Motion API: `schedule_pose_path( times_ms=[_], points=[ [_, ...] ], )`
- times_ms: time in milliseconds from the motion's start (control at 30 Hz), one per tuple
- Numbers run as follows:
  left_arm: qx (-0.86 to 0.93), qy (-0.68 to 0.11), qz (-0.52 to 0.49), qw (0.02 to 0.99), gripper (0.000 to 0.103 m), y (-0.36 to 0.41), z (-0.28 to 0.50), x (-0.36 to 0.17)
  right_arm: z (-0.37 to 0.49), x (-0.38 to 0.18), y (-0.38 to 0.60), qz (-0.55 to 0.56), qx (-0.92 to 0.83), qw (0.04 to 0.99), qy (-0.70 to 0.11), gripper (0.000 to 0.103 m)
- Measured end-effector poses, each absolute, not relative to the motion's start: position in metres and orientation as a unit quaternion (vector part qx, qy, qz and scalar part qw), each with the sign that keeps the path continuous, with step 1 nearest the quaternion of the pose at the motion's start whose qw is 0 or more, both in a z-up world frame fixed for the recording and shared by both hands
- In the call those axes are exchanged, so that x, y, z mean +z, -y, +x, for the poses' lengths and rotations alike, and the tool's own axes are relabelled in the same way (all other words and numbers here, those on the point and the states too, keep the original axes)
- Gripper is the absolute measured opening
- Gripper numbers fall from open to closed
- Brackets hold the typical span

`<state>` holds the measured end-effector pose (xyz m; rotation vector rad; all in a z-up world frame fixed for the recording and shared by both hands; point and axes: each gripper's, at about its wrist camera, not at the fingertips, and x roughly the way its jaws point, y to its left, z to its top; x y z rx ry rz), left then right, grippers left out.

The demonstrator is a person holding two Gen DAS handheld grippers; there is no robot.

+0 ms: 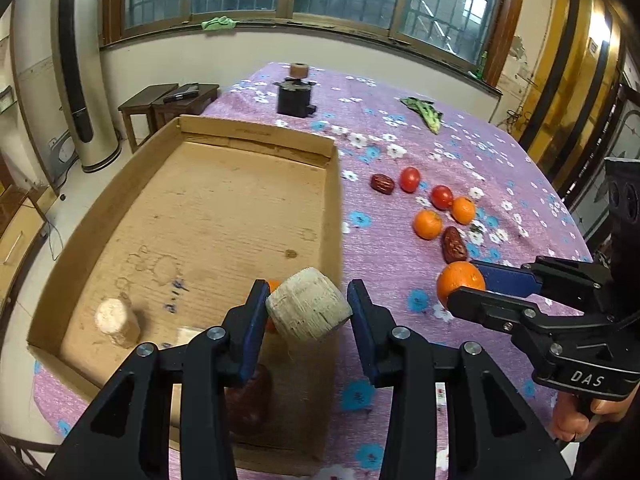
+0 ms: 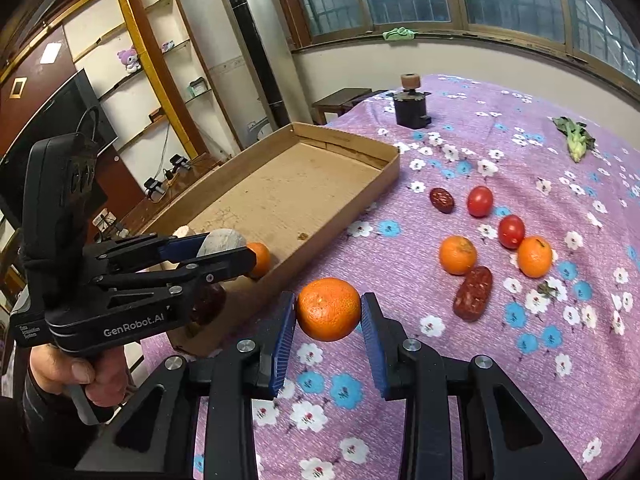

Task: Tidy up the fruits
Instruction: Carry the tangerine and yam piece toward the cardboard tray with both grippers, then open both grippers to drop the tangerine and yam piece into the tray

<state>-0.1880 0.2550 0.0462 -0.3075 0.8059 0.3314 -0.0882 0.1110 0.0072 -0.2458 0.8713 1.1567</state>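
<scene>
Right wrist view shows the right gripper [image 2: 328, 322] pinching an orange [image 2: 328, 309] above the cloth, near the box [image 2: 352, 138]. Left gripper [image 1: 308, 310] pinches a pale lump [image 1: 308, 309] over the box floor. Next, probably, both carry in and release; more fruits [image 2: 458, 255] wait beyond.

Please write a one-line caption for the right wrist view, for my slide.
Right gripper holds an orange above the floral tablecloth, beside the cardboard tray.
</scene>
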Motion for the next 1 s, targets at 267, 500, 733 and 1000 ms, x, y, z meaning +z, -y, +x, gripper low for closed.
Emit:
schedule_pose_path(
  times_ms=[267, 500, 733, 1000],
  points=[
    [0.207, -0.387, -0.179, 0.881, 0.038, -0.31, -0.191, 0.046, -0.094, 0.008, -0.154, -0.117, 0.553, 0.724, -0.394, 0.033],
    [0.242, -0.409, -0.192, 0.858, 0.038, -0.347, -0.184, 0.029, -0.093, -0.001, -0.216, -0.136, 0.568, 0.707, -0.399, 0.033],
    [0.25, -0.439, -0.194, 0.841, 0.038, -0.354, -0.179, 0.01, -0.095, -0.023, -0.258, -0.174, 0.563, 0.697, -0.408, 0.033],
    [0.268, -0.438, -0.188, 0.837, 0.044, -0.351, -0.182, 0.013, -0.098, -0.031, -0.261, -0.194, 0.561, 0.695, -0.407, 0.04]
  ],
)
